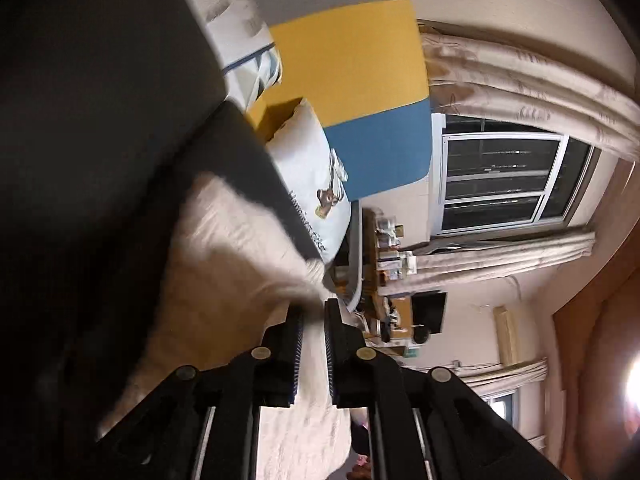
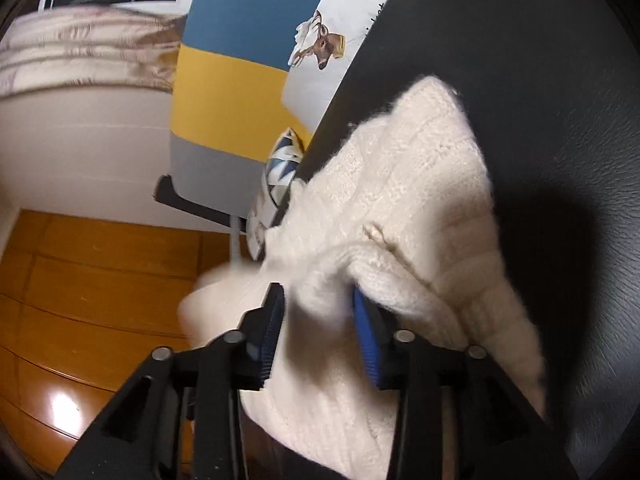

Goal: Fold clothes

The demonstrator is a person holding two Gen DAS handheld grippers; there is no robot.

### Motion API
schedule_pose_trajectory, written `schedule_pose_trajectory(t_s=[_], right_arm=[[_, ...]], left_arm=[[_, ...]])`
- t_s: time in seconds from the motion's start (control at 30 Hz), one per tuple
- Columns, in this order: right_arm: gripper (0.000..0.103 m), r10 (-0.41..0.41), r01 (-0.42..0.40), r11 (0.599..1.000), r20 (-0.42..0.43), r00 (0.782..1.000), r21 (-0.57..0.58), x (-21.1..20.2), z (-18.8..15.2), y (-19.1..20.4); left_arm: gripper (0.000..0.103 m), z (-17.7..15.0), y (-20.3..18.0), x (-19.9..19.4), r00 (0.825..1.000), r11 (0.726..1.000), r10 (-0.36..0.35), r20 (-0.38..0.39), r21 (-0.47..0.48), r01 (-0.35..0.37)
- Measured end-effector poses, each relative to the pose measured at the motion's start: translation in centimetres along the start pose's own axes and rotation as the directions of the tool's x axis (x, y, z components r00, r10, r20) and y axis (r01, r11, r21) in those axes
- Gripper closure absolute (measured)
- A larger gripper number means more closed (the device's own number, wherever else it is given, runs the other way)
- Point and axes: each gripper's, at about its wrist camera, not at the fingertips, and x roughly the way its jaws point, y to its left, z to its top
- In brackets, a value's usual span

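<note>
Items counted, both views taken together.

Grippers: two. One left gripper (image 1: 314, 316), one right gripper (image 2: 318, 304); two fingers each, four fingers in all.

Garments: one, a cream knitted sweater (image 2: 420, 200). It lies between and ahead of the fingers of both grippers; in the left view the sweater is blurred.

Dark padded surface (image 2: 540, 80): one, under the garment, beyond the fingers.

Pillows: one white pillow with a deer print (image 2: 320, 44), past the fingertips; one patterned blue-and-white cushion (image 2: 282, 160), nearer the right gripper's fingers.

Wall panel (image 1: 352, 80): one, in three colour bands, grey, yellow, blue.

Windows ahead of the left fingers: one window (image 1: 508, 180). Curtain count cannot be settled.
</note>
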Motion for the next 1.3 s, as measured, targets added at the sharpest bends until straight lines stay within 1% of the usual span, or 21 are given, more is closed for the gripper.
schedule_pose_trajectory(t_s=[0.03,0.13,0.23,0.3,0.37,0.4,0.47,0.5,0.57,0.67,0.77,0.83,0.87,0.9,0.97,1.0,1.03,1.1,1.2,1.27,1.3], right_arm=[[0.061,0.016,-0.016,1.0,0.006,1.0,-0.007,-0.2,-0.1,0.0],[0.045,0.026,-0.023,0.997,0.035,0.999,-0.069,-1.5,-0.9,0.8],[0.044,0.024,-0.021,0.984,0.018,1.0,-0.178,-2.2,-1.9,2.8],[0.043,-0.034,0.025,0.963,-0.029,0.999,-0.268,-1.3,-2.7,4.2],[0.043,-0.126,0.097,0.94,-0.069,0.99,-0.327,0.1,-3.2,4.7],[0.043,-0.181,0.14,0.928,-0.089,0.979,-0.345,1.1,-3.4,4.6],[0.043,-0.278,0.215,0.9,-0.119,0.953,-0.38,2.4,-4.0,4.3],[0.043,-0.292,0.222,0.894,-0.132,0.947,-0.389,2.5,-4.6,4.1],[0.044,-0.316,0.232,0.884,-0.153,0.936,-0.407,2.1,-6.0,3.6],[0.044,-0.335,0.228,0.862,-0.173,0.926,-0.453,0.3,-8.9,2.9],[0.045,-0.319,0.208,0.877,-0.201,0.926,-0.433,-2.3,-11.3,2.0],[0.045,-0.318,0.196,0.88,-0.23,0.92,-0.433,-3.9,-13.1,1.6],[0.045,-0.326,0.196,0.871,-0.233,0.916,-0.45,-4.4,-13.7,1.9],[0.045,-0.342,0.202,0.854,-0.226,0.912,-0.479,-4.7,-14.0,2.5],[0.043,-0.373,0.212,0.817,-0.211,0.903,-0.537,-5.3,-14.5,3.7],[0.043,-0.388,0.217,0.796,-0.202,0.899,-0.565,-5.6,-14.8,4.3],[0.043,-0.403,0.222,0.775,-0.193,0.894,-0.592,-5.9,-15.1,4.9],[0.043,-0.41,0.23,0.743,-0.156,0.899,-0.629,-5.8,-14.3,6.7],[0.043,-0.398,0.289,0.724,-0.037,0.917,-0.627,-7.0,-11.8,8.4],[0.04,-0.439,0.356,0.684,0.031,0.898,-0.636,-7.2,-10.3,8.6],[0.04,-0.457,0.383,0.665,0.056,0.888,-0.641,-7.3,-9.8,8.6]], left_arm=[[0.092,-0.2,0.1,-0.4,1.0,1.0,-0.001,0.012,0.001,0.001],[0.086,-0.5,0.1,-2.1,0.998,0.999,-0.029,0.061,-0.015,0.03],[0.085,-1.0,-1.0,-3.1,0.996,0.998,-0.042,0.082,0.048,0.038],[0.085,-1.6,-1.8,-2.6,0.999,0.995,-0.007,0.049,0.098,0.003],[0.084,-2.6,-2.0,-1.3,0.996,0.987,0.092,-0.015,0.137,-0.089],[0.085,-3.1,-2.0,-0.5,0.988,0.978,0.147,-0.047,0.158,-0.138],[0.086,-4.4,-1.4,0.4,0.969,0.96,0.22,-0.11,0.2,-0.195],[0.095,-5.2,-1.0,0.4,0.963,0.955,0.235,-0.131,0.217,-0.203],[0.101,-6.8,-0.3,-0.5,0.958,0.952,0.24,-0.159,0.234,-0.199],[0.103,-9.0,0.5,-2.9,0.952,0.955,0.237,-0.194,0.226,-0.191],[0.103,-11.7,1.2,-5.7,0.945,0.956,0.242,-0.222,0.223,-0.193],[0.102,-13.7,1.0,-7.7,0.934,0.943,0.27,-0.232,0.26,-0.208],[0.099,-14.5,0.2,-8.3,0.931,0.927,0.289,-0.223,0.308,-0.214],[0.089,-15.1,-1.0,-8.8,0.928,0.903,0.31,-0.208,0.37,-0.219],[0.087,-15.9,-4.0,-9.2,0.928,0.835,0.335,-0.162,0.508,-0.212],[0.084,-16.1,-5.9,-8.9,0.936,0.798,0.32,-0.149,0.575,-0.181],[0.08,-16.1,-7.5,-8.4,0.944,0.772,0.294,-0.152,0.62,-0.141],[0.075,-15.7,-10.6,-6.7,0.952,0.722,0.254,-0.169,0.688,-0.07],[0.066,-15.5,-13.9,-2.5,0.942,0.642,0.26,-0.211,0.767,-0.006],[0.065,-15.2,-14.9,0.1,0.928,0.605,0.296,-0.225,0.796,0.0],[0.065,-14.8,-15.0,1.2,0.921,0.595,0.312,-0.232,0.804,0.001]])
